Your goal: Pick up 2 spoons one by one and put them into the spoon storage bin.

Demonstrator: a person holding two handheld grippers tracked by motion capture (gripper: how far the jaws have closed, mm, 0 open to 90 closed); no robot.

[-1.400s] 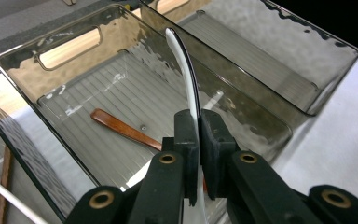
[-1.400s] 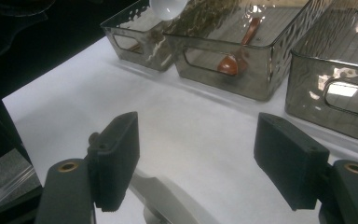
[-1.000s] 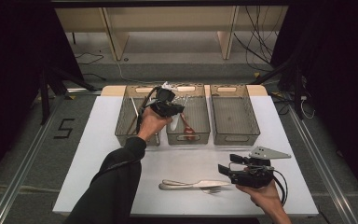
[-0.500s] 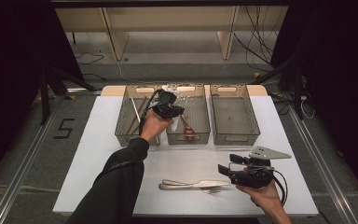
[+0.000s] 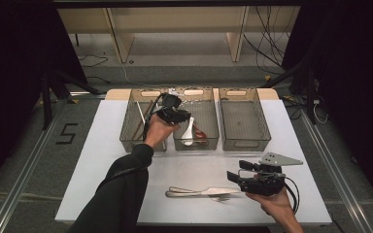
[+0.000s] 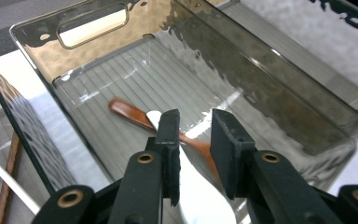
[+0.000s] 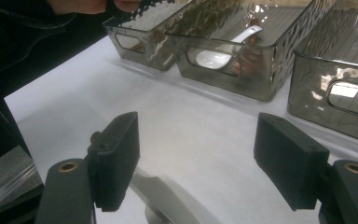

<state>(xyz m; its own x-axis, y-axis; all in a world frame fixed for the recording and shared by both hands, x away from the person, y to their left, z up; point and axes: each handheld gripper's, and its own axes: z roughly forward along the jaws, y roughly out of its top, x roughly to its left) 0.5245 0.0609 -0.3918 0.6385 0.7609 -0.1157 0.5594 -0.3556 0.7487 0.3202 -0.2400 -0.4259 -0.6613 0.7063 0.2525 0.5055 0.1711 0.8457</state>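
Since the earlier frames, left tongs (image 5: 180, 116) have just been opening over the middle bin (image 5: 209, 141); the white spoon (image 5: 188, 132) has gone from the pads and now lies in that bin across a brown wooden spoon (image 6: 130, 112). Left jaws stand slightly parted, gripping nothing, white spoon directly below them. Right tongs (image 5: 234, 176) hold position, jaws wide and empty, low over the counter (image 5: 102, 160) beside a knife (image 5: 199, 191) and fork (image 5: 221, 197).

White spoon (image 5: 188, 131); brown wooden spoon (image 6: 130, 113); smoky ribbed bin (image 5: 209, 108).
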